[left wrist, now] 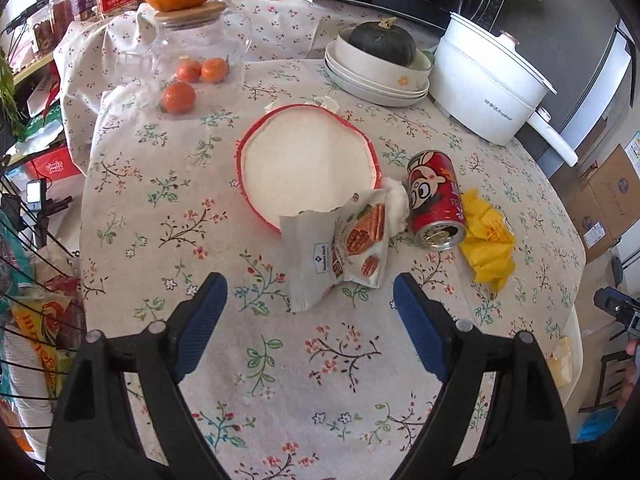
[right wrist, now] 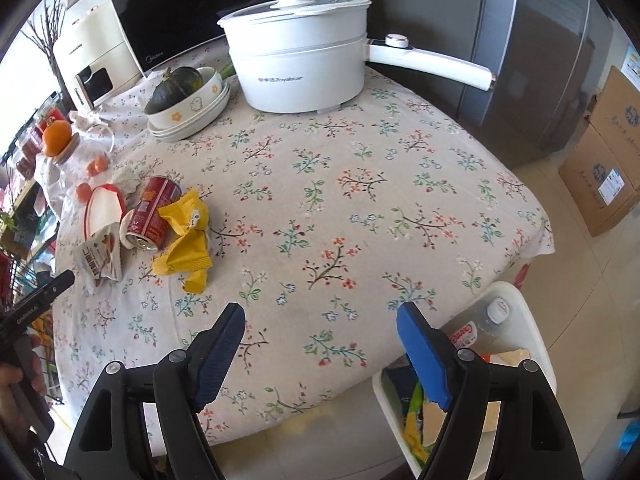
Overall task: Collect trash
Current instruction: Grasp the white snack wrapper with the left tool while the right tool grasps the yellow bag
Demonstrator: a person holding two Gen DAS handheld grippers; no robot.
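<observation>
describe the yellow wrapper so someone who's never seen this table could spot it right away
Start at the big white electric pot on the floral tablecloth, then come toward the table's near edge to the tipped red drink can. The crumpled bright yellow plastic wrapper lies against that can, the only plain yellow piece of litter there.

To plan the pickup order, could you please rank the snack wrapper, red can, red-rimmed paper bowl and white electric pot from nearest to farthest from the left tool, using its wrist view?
1. Snack wrapper, just ahead of the left tool.
2. Red can, ahead to the right, lying on its side.
3. Red-rimmed paper bowl, centre, behind the wrapper; close to the can's rank.
4. White electric pot, far right.
</observation>
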